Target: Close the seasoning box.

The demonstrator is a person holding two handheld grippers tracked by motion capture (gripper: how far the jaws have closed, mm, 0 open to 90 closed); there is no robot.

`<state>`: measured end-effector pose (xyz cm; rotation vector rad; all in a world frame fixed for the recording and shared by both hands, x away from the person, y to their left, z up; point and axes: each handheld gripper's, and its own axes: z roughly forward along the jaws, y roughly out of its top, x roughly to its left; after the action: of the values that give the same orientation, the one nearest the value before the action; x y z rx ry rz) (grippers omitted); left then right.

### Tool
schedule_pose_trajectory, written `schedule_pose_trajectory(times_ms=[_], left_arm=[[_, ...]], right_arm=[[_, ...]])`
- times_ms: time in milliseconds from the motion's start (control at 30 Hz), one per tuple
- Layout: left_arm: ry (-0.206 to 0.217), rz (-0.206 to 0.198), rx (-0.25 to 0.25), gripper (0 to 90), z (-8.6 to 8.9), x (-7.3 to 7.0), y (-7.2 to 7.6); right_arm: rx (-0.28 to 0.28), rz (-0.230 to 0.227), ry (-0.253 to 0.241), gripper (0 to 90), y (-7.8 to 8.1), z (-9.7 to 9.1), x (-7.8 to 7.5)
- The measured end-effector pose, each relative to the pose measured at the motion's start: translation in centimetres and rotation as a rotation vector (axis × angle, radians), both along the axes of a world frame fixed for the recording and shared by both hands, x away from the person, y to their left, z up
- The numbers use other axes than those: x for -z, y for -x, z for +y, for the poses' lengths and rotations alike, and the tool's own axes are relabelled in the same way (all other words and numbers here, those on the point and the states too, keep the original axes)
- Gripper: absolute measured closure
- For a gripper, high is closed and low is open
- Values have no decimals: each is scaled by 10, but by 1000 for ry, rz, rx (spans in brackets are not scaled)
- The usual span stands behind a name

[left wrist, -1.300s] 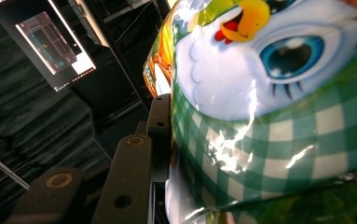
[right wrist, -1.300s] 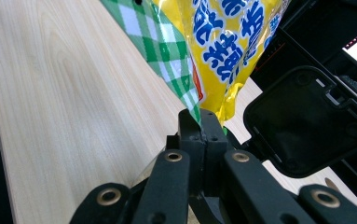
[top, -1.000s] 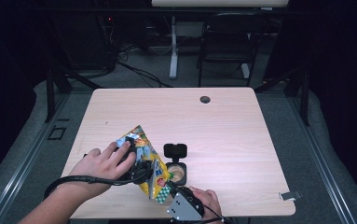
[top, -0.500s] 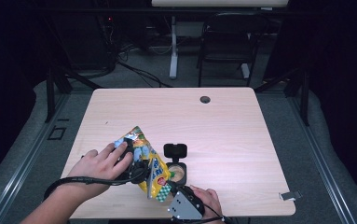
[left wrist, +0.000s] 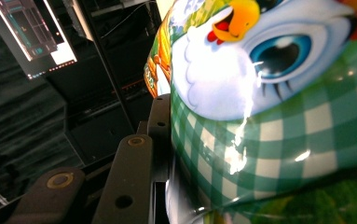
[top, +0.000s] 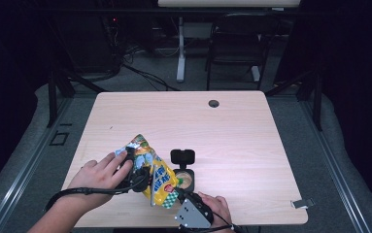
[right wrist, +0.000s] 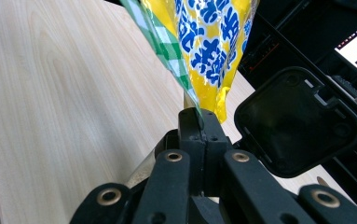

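We hold the snack bag (top: 150,175) just left of the open-lidded container (top: 184,178) — our left gripper (top: 136,171) clamped across its body, our right gripper (right wrist: 198,122) pinched tight on its lower corner. We judge tearing is underway — next, pull that corner away

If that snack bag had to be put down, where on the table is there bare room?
The far half of the table is bare, bordered by its far edge and the small dark grommet. The right side, past the open-lidded container, is free too. The near middle is crowded: the snack bag, the container and both hands holding the hand-held grippers, left and right.
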<state>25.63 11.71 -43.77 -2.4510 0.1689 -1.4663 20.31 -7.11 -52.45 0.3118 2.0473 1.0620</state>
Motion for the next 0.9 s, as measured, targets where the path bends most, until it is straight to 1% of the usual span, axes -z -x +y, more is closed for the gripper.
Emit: schedule_pose_trajectory(times_ms=[100, 167, 200, 233, 267, 300, 333, 467, 533, 600, 633, 700, 733, 867, 900], left_arm=[[21, 8, -7, 714, 2, 3, -1], [24, 7, -8, 714, 3, 4, 0], [19, 5, -10, 714, 3, 4, 0], [31, 7, -12, 714, 4, 5, 0], [31, 7, -12, 714, 4, 5, 0], [44, 12, -13, 714, 5, 7, 0], [39, 8, -14, 714, 6, 7, 0], [51, 11, -18, 714, 7, 8, 0], [71, 8, -22, 714, 9, 9, 0], [78, 9, -25, 714, 10, 9, 0], [93, 10, -31, 714, 11, 11, 1], [107, 8, -27, 714, 12, 12, 0], [121, 8, -30, 714, 13, 13, 1], [129, 14, -35, 714, 14, 15, 1], [119, 14, -32, 714, 15, 14, 1]], right_arm=[[2, 3, 6, 900, -1, 0, 0], [2, 3, 6, 900, -1, 0, 0], [4, 1, 5, 900, 0, 0, 0], [3, -1, 6, 900, 0, 0, 0], [3, -1, 6, 900, 0, 0, 0], [3, -1, 7, 900, 0, 0, 1], [3, 0, 7, 900, -1, 0, 1], [2, 0, 8, 900, -1, 1, 1], [2, 0, 7, 900, -1, 1, 0], [2, -3, 8, 900, -1, 1, 0], [1, -5, 21, 900, -1, 1, -2], [0, -7, 15, 900, -1, 0, -2], [1, -7, 16, 900, -1, 0, -3], [2, -14, 24, 900, -1, 0, -4], [2, -14, 24, 900, -1, 0, -4]])
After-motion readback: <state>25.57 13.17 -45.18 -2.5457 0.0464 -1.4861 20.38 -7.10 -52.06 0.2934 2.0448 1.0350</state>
